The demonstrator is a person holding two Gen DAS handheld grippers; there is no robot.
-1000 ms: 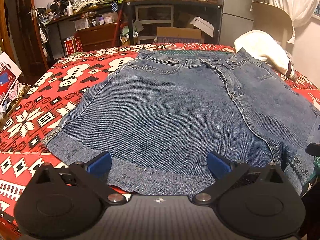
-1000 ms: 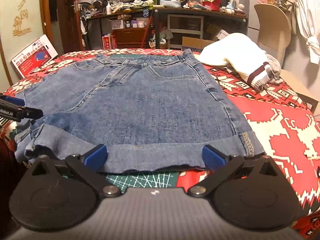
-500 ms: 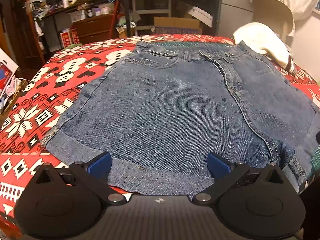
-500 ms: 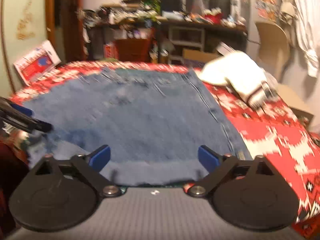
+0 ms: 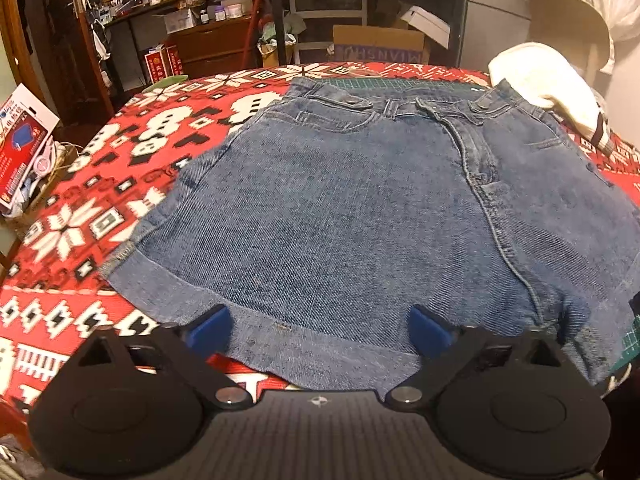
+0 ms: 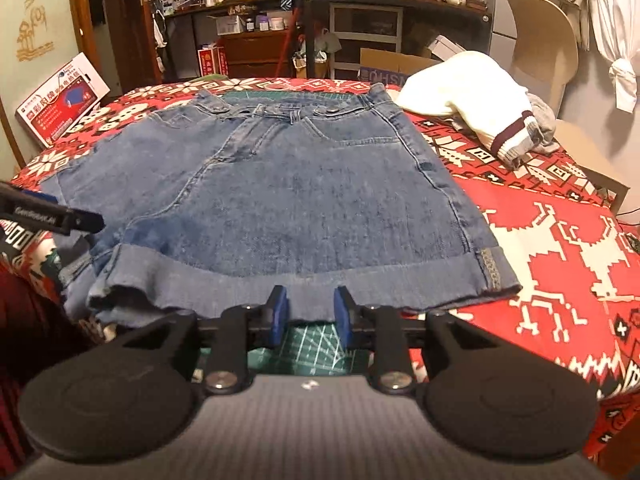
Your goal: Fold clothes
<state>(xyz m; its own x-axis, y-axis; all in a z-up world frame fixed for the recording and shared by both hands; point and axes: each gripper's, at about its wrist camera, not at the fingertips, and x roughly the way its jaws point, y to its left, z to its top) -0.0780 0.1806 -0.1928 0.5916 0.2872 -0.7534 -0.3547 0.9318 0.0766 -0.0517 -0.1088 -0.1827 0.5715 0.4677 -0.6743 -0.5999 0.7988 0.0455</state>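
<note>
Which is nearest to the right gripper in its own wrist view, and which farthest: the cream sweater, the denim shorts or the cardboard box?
From the right gripper:
1. Denim shorts, directly ahead, hem at the fingertips.
2. Cream sweater, far right on the table.
3. Cardboard box, beyond the table.

Cluttered dark shelving (image 6: 280, 12), beige chair (image 6: 544, 44), white curtain (image 6: 616, 20), wooden door (image 5: 84, 40) behind.

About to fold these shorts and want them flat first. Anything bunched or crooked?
Mostly flat. The denim shorts have one rumpled spot: the rolled cuff of the leg nearest the left gripper is bunched and gaping. The other cuff lies smooth, though its hem overhangs the green cutting mat.
</note>
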